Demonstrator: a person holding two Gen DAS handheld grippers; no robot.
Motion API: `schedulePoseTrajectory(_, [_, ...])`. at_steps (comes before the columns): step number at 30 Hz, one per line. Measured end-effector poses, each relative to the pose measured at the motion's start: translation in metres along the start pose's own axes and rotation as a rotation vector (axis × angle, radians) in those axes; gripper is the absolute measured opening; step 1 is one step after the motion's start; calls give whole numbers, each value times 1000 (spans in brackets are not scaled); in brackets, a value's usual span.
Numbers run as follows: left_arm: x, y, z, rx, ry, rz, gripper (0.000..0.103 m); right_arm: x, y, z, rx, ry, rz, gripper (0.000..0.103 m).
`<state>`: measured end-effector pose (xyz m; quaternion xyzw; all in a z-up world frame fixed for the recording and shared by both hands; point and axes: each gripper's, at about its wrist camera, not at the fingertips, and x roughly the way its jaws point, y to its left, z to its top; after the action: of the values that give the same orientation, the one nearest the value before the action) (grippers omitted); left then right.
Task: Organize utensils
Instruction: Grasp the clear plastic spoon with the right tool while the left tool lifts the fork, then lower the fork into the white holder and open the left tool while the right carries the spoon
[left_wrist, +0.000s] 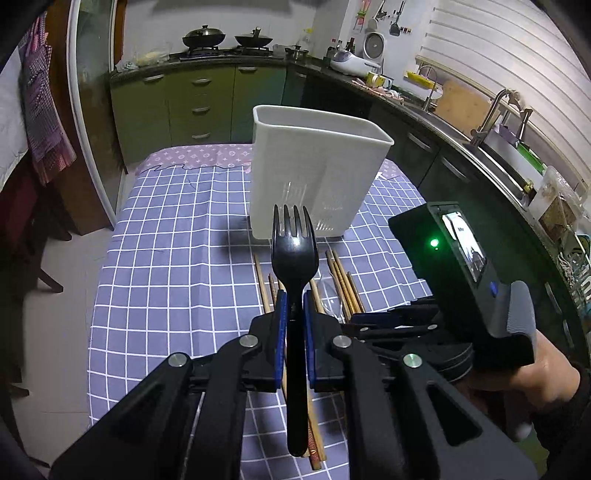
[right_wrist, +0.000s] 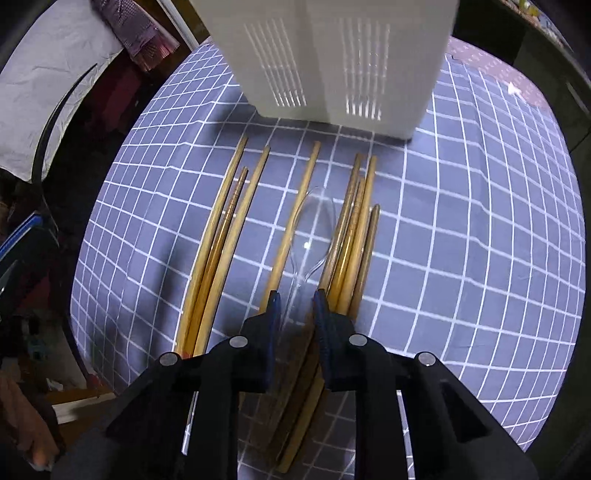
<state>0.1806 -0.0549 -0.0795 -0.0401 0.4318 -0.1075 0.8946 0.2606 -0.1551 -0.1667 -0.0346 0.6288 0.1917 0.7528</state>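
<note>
A black plastic fork (left_wrist: 293, 254) stands tines-up in my left gripper (left_wrist: 293, 295), which is shut on its handle and held above the table. Beyond it stands the white utensil holder (left_wrist: 314, 166), slotted near its base. On the checked cloth below lie several wooden chopsticks (right_wrist: 221, 236) and a clear plastic spoon (right_wrist: 314, 221). My right gripper (right_wrist: 296, 295) points steeply down at the table. The spoon's handle lies between its narrowly parted blue pads (right_wrist: 274, 306), and I see no pad pressing on it. The same holder (right_wrist: 332, 55) fills the top of the right wrist view.
The table wears a blue cloth (left_wrist: 166, 266) with a white grid. Behind it run green kitchen cabinets (left_wrist: 199, 103), a stove with two woks (left_wrist: 204, 37) and a sink counter (left_wrist: 495, 147). The right gripper's body and a hand (left_wrist: 535, 373) sit at the lower right.
</note>
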Motion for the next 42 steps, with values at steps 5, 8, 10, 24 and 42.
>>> schedulePoseTrajectory(5, [-1, 1, -1, 7, -5, 6, 9, 6, 14, 7, -11, 16, -52, 16])
schedulePoseTrajectory(8, [-1, 2, -1, 9, -8, 11, 9, 6, 23, 9, -42, 26, -84, 14])
schedulePoseTrajectory(10, [-1, 1, -1, 11, -7, 8, 9, 7, 31, 10, -62, 26, -99, 14])
schedulePoseTrajectory(24, [-3, 4, 0, 19, -10, 8, 9, 19, 24, 11, -26, 32, -86, 12])
schedulePoseTrajectory(42, [-29, -7, 138, -6, -491, -96, 9, -107, -20, -62, 55, -427, 256, 10])
